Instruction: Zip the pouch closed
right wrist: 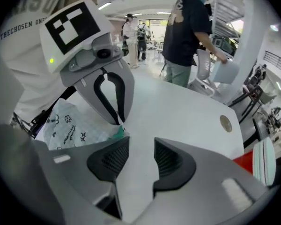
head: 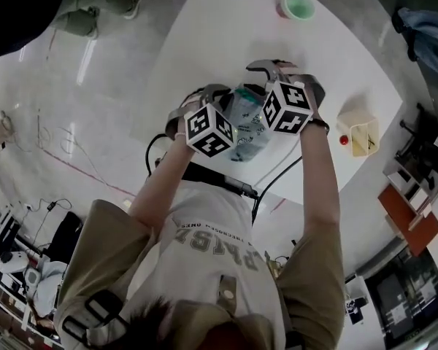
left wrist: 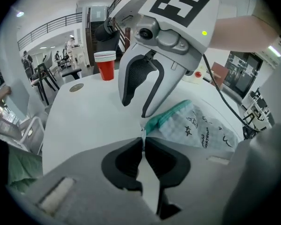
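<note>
Two claws work above the counter [left wrist: 84, 121]: the left claw [left wrist: 143, 146] clenches the thin end of the pouch [left wrist: 201, 125], which trails toward two o'clock, while the right claw [right wrist: 140, 158] gapes empty. That slim pinch may slip under zipper [left wrist: 168, 116] drag.

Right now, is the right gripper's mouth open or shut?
Open. The right gripper has its jaws apart in its own view, only bare white table between them; the pouch sits off to the left.
</note>
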Available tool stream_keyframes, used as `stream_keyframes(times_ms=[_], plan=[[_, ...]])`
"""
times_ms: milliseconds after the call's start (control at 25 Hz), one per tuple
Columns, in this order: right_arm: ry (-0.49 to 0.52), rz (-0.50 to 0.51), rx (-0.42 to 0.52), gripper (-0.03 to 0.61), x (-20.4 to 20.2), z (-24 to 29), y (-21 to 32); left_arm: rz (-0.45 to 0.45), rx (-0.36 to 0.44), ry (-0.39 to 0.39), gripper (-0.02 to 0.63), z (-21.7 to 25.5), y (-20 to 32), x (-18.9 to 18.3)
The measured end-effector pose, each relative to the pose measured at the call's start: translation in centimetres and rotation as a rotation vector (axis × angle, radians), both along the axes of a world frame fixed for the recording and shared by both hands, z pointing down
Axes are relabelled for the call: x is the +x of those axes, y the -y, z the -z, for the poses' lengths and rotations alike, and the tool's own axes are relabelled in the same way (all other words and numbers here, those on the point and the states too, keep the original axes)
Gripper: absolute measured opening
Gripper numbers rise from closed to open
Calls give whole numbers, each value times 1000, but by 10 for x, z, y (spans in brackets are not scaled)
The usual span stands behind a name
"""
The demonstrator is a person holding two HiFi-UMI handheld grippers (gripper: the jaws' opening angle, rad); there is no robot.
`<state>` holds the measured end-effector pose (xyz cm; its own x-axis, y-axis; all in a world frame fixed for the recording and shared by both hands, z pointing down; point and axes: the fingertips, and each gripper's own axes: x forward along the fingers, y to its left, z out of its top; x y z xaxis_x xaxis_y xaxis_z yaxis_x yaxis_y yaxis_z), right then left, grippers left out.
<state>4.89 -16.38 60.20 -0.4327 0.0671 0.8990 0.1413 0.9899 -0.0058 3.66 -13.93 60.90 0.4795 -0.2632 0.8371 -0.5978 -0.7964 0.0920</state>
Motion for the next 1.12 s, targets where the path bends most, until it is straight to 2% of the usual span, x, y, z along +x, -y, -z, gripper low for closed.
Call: stream_keyframes(times_ms=[600, 840, 1120], plan=[[-189, 448, 26, 147, -2, -20, -29, -23, -3, 17, 34, 1, 0, 1], [-203, 493, -4, 110, -1, -20, -34, -23, -6, 18, 34, 1, 0, 0], [-183, 450, -52, 83, -2, -18, -32, -8, -11, 10, 34, 1, 0, 0]])
